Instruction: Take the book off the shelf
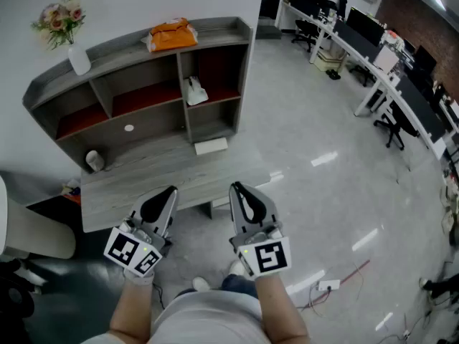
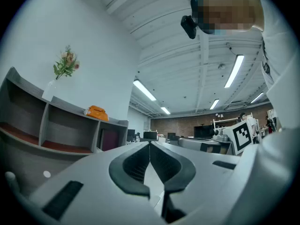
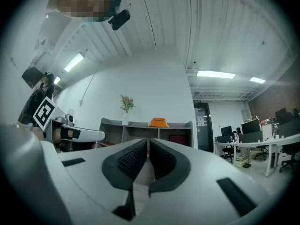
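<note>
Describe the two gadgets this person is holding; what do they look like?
Both are alike: the left gripper and right gripper have pale grey, beak-shaped shells with black ribbed pads inside, tapering to a point. Each carries a white cube printed with black square markers.

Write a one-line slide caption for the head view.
Left gripper and right gripper, both shut and empty, hover short of the grey shelf.

a white vase of pink flowers (image 1: 79, 60) and an orange bag (image 1: 171, 36) sit up high by the white wall, a pale cup (image 1: 94, 161) rests on the grey table (image 1: 136, 188), desks with monitors (image 1: 369, 38) line the right side, and a power strip (image 1: 326, 287) lies on the floor.
</note>
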`<state>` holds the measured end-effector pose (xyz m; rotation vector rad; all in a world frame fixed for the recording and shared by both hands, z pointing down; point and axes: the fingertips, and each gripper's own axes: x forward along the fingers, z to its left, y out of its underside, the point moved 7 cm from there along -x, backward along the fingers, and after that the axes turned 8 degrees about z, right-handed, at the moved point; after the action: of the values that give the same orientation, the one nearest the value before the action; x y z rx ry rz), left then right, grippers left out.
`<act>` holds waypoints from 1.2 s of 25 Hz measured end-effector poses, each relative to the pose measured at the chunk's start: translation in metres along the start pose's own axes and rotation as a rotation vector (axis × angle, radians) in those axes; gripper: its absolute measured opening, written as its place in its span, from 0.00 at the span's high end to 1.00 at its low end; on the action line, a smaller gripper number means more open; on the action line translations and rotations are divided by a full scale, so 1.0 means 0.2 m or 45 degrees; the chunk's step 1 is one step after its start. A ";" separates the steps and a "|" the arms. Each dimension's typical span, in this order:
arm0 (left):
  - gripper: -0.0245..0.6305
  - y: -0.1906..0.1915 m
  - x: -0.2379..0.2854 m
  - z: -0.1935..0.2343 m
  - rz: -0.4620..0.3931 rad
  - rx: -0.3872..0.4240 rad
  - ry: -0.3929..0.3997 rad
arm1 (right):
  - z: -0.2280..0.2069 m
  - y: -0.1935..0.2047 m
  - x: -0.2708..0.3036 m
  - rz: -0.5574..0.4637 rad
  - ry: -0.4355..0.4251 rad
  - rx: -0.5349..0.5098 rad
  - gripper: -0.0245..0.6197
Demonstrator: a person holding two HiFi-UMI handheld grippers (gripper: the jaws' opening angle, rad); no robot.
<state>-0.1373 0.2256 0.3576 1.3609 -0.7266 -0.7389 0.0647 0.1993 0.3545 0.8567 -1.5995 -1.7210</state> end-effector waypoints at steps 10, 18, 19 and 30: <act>0.94 0.03 0.33 -0.10 0.053 0.009 0.001 | -0.32 0.04 0.01 -0.012 -0.024 0.033 0.92; 0.94 0.03 0.65 -0.21 0.073 0.022 -0.052 | -0.69 0.09 0.00 -0.032 -0.083 0.104 0.91; 0.94 0.04 0.68 -0.23 0.074 0.022 -0.058 | -0.72 0.10 -0.01 -0.026 -0.095 0.105 0.91; 0.93 0.08 0.90 -0.14 0.108 0.001 -0.068 | -0.88 0.16 0.15 -0.017 -0.092 0.192 0.91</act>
<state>-0.0089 0.0960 0.3763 1.3071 -0.8219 -0.7095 0.1896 0.0684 0.3762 0.8875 -1.7936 -1.6739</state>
